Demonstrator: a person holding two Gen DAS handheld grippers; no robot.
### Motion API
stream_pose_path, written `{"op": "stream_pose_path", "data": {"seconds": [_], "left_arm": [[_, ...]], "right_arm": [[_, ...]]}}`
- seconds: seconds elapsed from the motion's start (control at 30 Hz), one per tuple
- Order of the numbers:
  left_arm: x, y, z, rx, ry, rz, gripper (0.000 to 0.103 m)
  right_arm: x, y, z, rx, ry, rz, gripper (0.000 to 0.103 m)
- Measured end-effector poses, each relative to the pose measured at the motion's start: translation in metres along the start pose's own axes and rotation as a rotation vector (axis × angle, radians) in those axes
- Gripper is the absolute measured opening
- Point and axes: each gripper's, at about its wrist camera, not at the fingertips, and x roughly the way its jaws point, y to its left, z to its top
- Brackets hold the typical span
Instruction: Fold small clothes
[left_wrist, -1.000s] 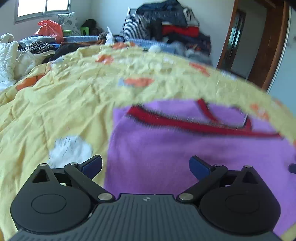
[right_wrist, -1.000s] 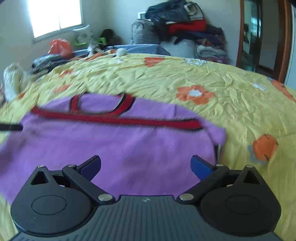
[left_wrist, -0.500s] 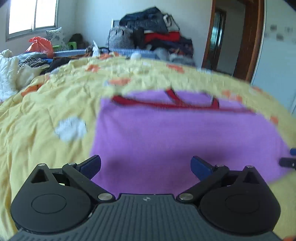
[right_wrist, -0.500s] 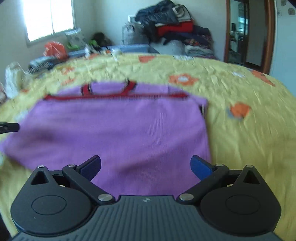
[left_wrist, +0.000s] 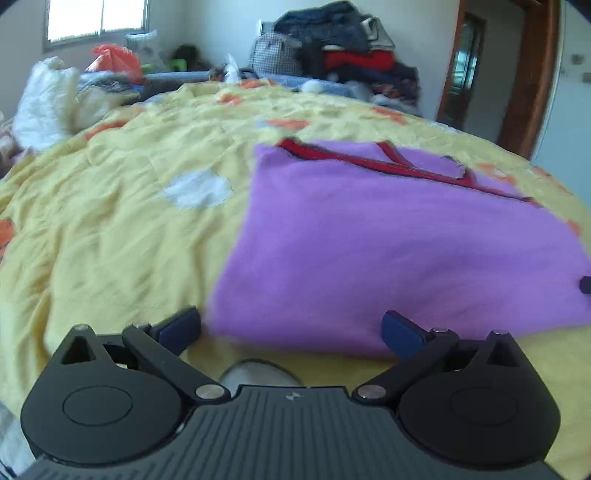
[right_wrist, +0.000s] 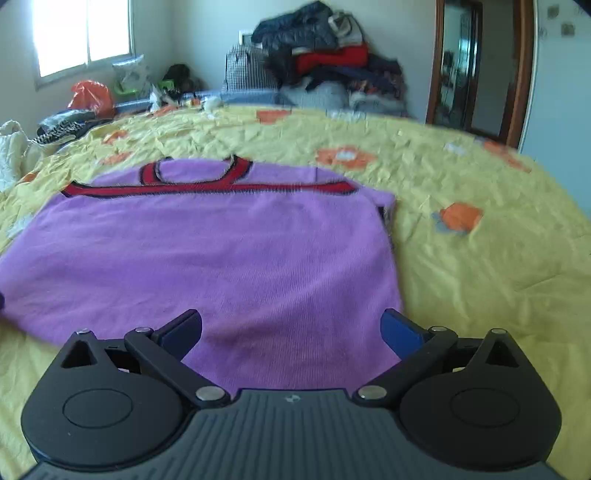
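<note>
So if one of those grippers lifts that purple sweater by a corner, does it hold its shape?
Probably not. The purple sweater looks like soft fuzzy knit lying flat on the quilt, so it would likely droop. The fuzzy surface should grip rather than slip.

Fuzzy purple knitted sweater (right_wrist: 221, 266) with red ribbed trim lies soft and matt on the crinkled yellow flowered cotton quilt (right_wrist: 480, 266). The left gripper (left_wrist: 291, 328) shows matt black plastic, ridged casing, shiny metal rivets, and glossy brown wooden door frame (left_wrist: 532, 74) behind.
</note>
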Motion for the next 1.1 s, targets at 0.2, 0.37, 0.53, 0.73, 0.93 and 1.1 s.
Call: {"op": "stream_pose_path", "data": {"seconds": [0.2, 0.37, 0.53, 0.73, 0.93, 1.1], "left_arm": [[-0.022, 0.011, 0.011, -0.048, -0.036, -0.032, 0.101], [-0.025, -0.03, 0.033, -0.008, -0.101, -0.149, 0.103], [0.022, -0.056, 0.026, -0.002, 0.024, -0.123, 0.102], [0.019, -0.067, 0.011, 0.053, 0.005, -0.031, 0.103], [0.018, -0.067, 0.013, 0.034, 0.004, -0.01, 0.103], [0.017, -0.066, 0.012, 0.034, 0.005, -0.011, 0.103]], "right_arm": [[0.002, -0.004, -0.009, -0.036, 0.036, -0.018, 0.103], [0.006, 0.0, 0.01, 0.009, -0.01, 0.025, 0.103], [0.032, 0.015, 0.031, -0.001, -0.022, 0.03, 0.103], [0.045, 0.012, 0.02, -0.028, 0.014, -0.035, 0.103], [0.039, 0.022, 0.028, 0.0, 0.007, -0.018, 0.103], [0.041, 0.004, 0.015, 0.037, 0.019, -0.05, 0.103]]}}
